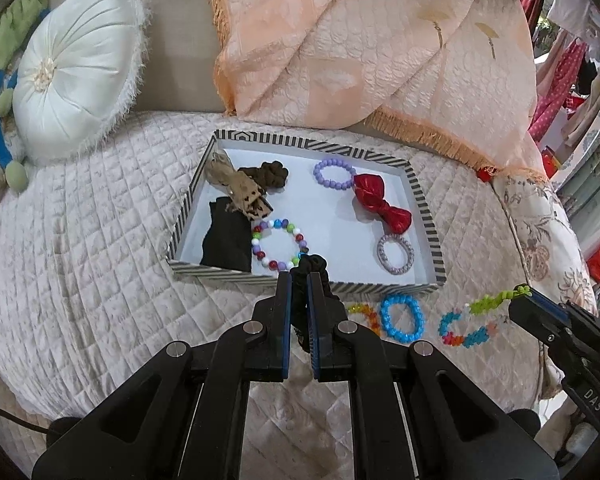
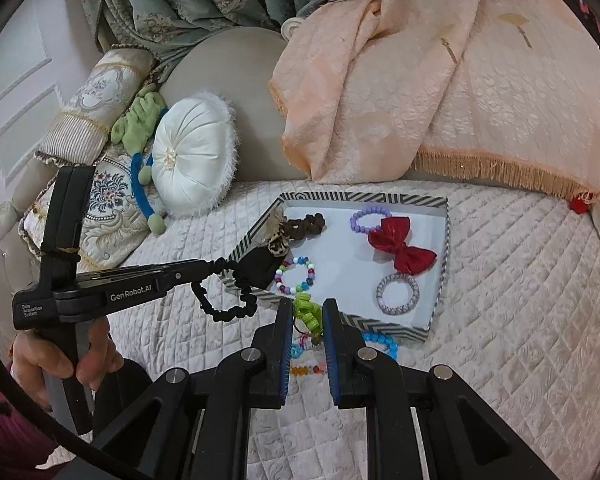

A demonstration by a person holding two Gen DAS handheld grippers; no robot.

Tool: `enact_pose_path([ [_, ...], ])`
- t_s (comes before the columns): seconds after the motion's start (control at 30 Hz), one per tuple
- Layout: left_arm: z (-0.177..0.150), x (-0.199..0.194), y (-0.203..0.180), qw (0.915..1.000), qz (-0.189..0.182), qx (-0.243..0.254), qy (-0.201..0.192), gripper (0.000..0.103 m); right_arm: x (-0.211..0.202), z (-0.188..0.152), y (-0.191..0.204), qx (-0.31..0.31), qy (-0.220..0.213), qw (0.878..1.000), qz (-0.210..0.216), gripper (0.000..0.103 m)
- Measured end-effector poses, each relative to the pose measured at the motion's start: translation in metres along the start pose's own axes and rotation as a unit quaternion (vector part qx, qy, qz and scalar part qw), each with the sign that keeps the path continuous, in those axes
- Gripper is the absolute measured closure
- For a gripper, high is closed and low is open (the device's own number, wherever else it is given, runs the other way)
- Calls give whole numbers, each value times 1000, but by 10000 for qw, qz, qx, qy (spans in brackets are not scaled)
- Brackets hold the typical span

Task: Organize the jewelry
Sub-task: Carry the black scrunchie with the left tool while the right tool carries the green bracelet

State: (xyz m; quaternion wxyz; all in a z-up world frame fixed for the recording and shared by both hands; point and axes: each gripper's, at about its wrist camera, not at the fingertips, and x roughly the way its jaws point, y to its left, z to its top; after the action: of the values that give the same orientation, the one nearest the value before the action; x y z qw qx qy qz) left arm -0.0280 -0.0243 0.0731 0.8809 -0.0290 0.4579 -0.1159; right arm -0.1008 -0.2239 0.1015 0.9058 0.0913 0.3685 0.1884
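Note:
My left gripper (image 1: 299, 276) is shut on a black elastic hair tie (image 1: 308, 268), just above the near rim of the striped tray (image 1: 312, 145). In the right wrist view that hair tie (image 2: 224, 292) hangs as a loop from the left gripper (image 2: 210, 266). My right gripper (image 2: 308, 304) is shut on the green end of a multicoloured bead bracelet (image 2: 308, 314). The rest of that bracelet (image 1: 472, 320) dangles over the quilt. In the tray lie a purple bracelet (image 1: 332, 174), a red bow (image 1: 382, 202), a mixed-bead bracelet (image 1: 278, 246), a grey spiral ring (image 1: 396, 254) and dark scrunchies.
A blue bead bracelet (image 1: 402, 316) and an orange bead bracelet (image 1: 370, 316) lie on the quilted cover (image 1: 100, 240) in front of the tray. A white round cushion (image 1: 76, 76) stands at the back left. A peach fringed throw (image 1: 360, 52) hangs behind the tray.

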Motion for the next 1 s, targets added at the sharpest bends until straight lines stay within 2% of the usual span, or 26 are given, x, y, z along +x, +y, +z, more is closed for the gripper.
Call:
enact_pose_path([
  [0.47, 41, 32, 0, 9999, 9, -109, 75, 97, 38, 27, -7, 16, 154, 9999, -18, 89],
  [0.63, 64, 52, 2, 9998, 50, -170, 86, 97, 69, 39, -10, 64, 250, 9997, -32, 89],
  [0.87, 93, 89, 12, 9989, 128, -363, 253, 97, 128, 50, -23, 461, 451, 9979, 99, 89],
  [1.0, 105, 109, 8, 9988, 95, -350, 338, 97, 158, 46, -47, 714, 701, 9949, -100, 89],
])
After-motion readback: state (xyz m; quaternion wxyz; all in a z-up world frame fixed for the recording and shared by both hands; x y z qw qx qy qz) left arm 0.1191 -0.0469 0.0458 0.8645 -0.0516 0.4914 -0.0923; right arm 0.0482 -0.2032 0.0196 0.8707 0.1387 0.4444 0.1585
